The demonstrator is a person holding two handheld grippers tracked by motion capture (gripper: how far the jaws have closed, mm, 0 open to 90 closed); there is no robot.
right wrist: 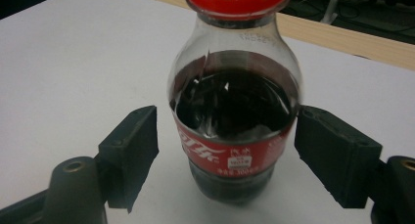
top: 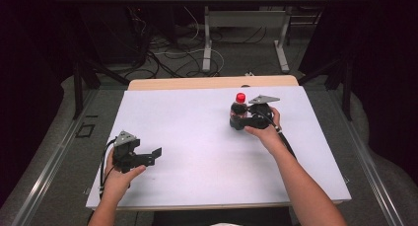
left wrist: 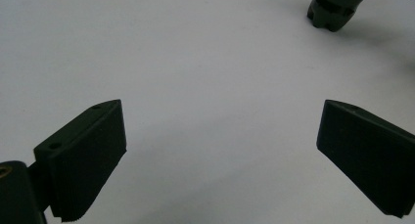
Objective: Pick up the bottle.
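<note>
The small clear plastic cola bottle with red cap (right wrist: 235, 111) stands upright near the white table's (top: 197, 152) far edge, between the right gripper's (right wrist: 226, 150) parted jaws; the right pad looks touching, the left apart.

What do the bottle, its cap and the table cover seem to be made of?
Bottle: probably clear plastic; glossy, dark drink seen through the wall, thin red printed label around it.
Cap: seemingly red plastic, smooth with a slight shine.
Table cover: a matte white sheet, perhaps paper or board; no glare, and a light wood-look edge shows behind it.
</note>
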